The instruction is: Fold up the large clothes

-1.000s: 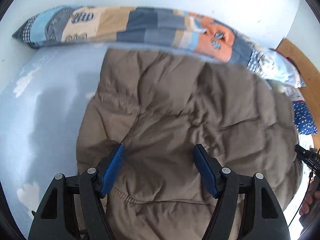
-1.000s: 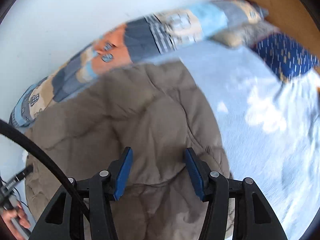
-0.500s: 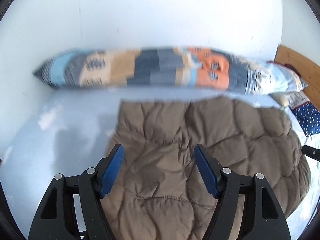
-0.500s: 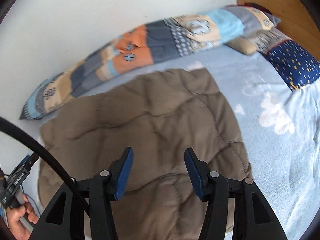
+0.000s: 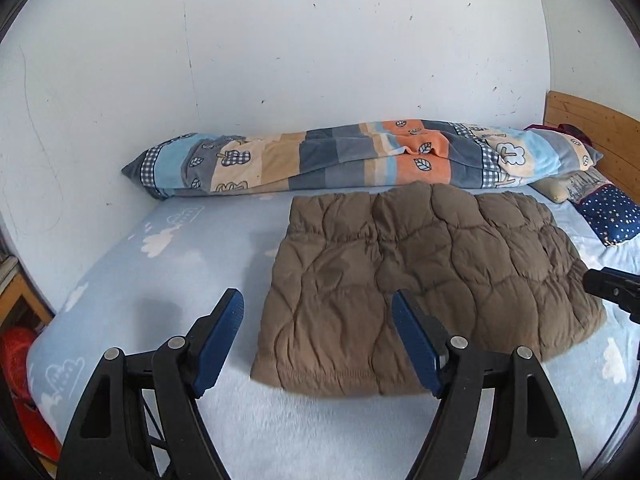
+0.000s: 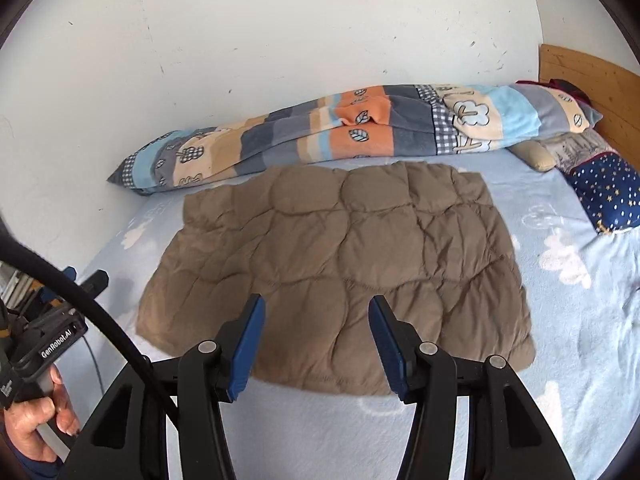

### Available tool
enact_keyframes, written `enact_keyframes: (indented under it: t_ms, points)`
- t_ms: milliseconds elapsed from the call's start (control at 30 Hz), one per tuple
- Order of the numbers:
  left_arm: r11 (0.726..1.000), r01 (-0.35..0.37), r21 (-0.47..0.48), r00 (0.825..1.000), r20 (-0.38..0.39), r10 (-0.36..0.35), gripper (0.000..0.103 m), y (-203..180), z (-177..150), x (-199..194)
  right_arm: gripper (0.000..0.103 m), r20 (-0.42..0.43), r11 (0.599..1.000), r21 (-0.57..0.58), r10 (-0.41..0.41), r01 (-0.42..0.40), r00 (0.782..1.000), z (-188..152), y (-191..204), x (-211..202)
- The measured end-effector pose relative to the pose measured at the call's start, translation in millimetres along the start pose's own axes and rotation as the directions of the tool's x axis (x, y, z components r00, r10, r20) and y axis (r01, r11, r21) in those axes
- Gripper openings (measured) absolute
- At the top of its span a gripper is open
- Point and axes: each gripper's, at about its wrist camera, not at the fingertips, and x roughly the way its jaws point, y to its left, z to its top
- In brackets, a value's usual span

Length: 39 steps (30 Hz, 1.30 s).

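Left wrist view: the left tool [image 5: 316, 330] hangs above the near part of the bed [image 5: 132, 280], its two blue-padded fingers [image 5: 224, 330] spread wide with nothing between them. The brown quilted garment [image 5: 432, 276], folded into a rough rectangle, lies flat on the light blue, cloud-printed bed sheet, ahead of the tool and to its right; its elasticated hem faces the camera. Behind the garment, a long patchwork blanket roll [image 5: 360, 156] runs along the white wall [image 5: 320, 40]. A dark blue starred pillow [image 5: 612, 216] sits at the right, below a wooden headboard [image 5: 592, 124]. The tip of the right tool [image 5: 612, 286] enters at the right edge, just beside the garment's right border. Right wrist view: the right tool [image 6: 318, 342] is held over the near edge of the garment [image 6: 340, 264], fingers [image 6: 386, 342] spread apart and empty. The garment lies centred on the bed [image 6: 580, 320], its far edge close to the blanket roll [image 6: 360, 136]. The starred pillow [image 6: 604, 196] and headboard [image 6: 592, 80] are at the right. At lower left, the person's left hand [image 6: 36, 428] grips the handle of the left tool [image 6: 64, 328]; its fingers are hidden from this side.
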Motion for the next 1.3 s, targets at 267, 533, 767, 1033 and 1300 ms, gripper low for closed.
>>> enact_keyframes:
  t_ms: [267,533,767,1033,1300]
  points:
    - [0.997,-0.044,0.065,0.999,-0.013,0.045,0.076,-9.7,-13.9,1.8,0.059,-0.033,0.998,-0.06,0.005,-0.007,0.999,-19.2,14.3,2.4]
    - [0.997,-0.042,0.062,0.999,-0.031,0.044,0.076,-10.8,-12.6,14.2,0.059,-0.053,0.999,-0.05,0.011,-0.014,0.999,-17.4,9.4,12.0]
    - [0.997,-0.047,0.065,0.998,-0.038,0.049,0.076,-10.8,-12.2,19.4,0.059,-0.059,0.998,-0.056,0.018,-0.021,0.998,-16.5,8.7,14.2]
    - [0.997,-0.05,0.066,0.997,-0.05,0.053,0.076,-9.7,-12.8,23.0,0.059,-0.07,1.0,-0.009,0.02,-0.021,0.997,-15.4,-5.9,13.9]
    - [0.995,-0.056,0.082,0.996,-0.061,0.061,0.076,-13.0,-14.5,26.5,0.059,-0.068,1.0,0.027,0.016,-0.014,0.998,-14.0,-15.6,11.5]
